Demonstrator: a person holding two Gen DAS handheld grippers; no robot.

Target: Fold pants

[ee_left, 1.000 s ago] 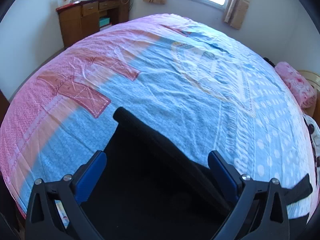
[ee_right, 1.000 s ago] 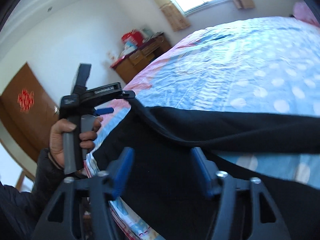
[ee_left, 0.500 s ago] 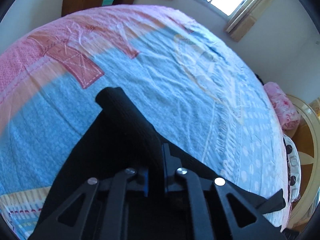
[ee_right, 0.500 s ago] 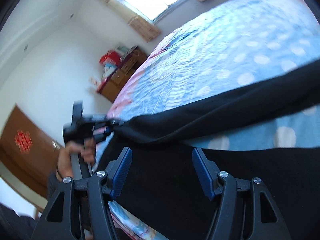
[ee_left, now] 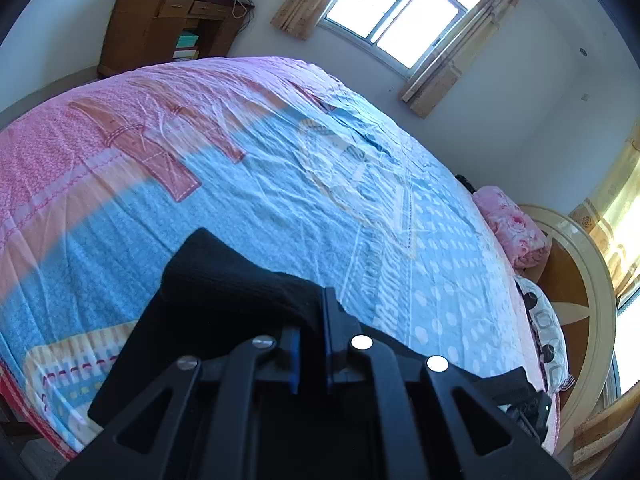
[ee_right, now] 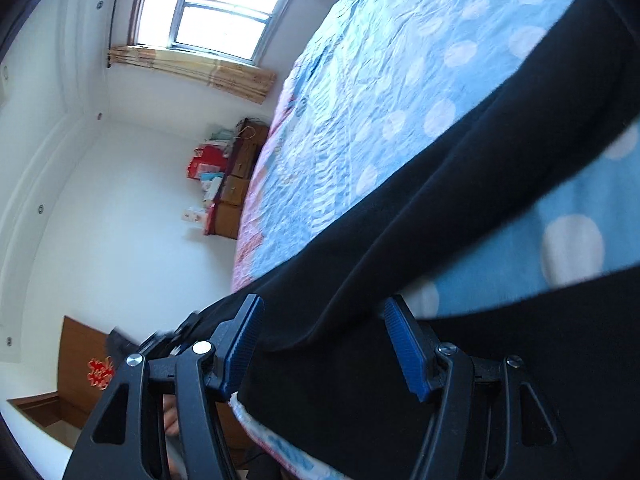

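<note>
The bed [ee_left: 304, 208] fills most of both views, spreading ahead of and to both sides of the left gripper, covered by a rumpled bedspread [ee_left: 248, 184] that is pink on the side left of that gripper and pale blue with white dots ahead of it and to its right. In the right wrist view the same dotted blue cloth rises above and beyond the right gripper.

The black pants [ee_left: 224, 284] lie on the near part of the bed, right under and in front of both grippers. In the left wrist view a thick ribbed fold of them stands up just ahead of the fingertips. In the right wrist view a long black band [ee_right: 460, 184] of them runs diagonally up and to the right, away from the gripper, with more black cloth beneath it.

A wooden cabinet [ee_left: 160, 28] stands far ahead to the left of the left gripper, a window [ee_left: 396, 12] with curtains far ahead, and a pink pillow [ee_left: 512, 228] off to its right.

The left gripper [ee_left: 310, 344] is pinched narrow on the raised fold of the pants, blue pads pressed against the cloth. The right gripper [ee_right: 324, 344] is spread wide, its blue pads [ee_right: 240, 348] apart on either side of the black cloth and gripping nothing.
</note>
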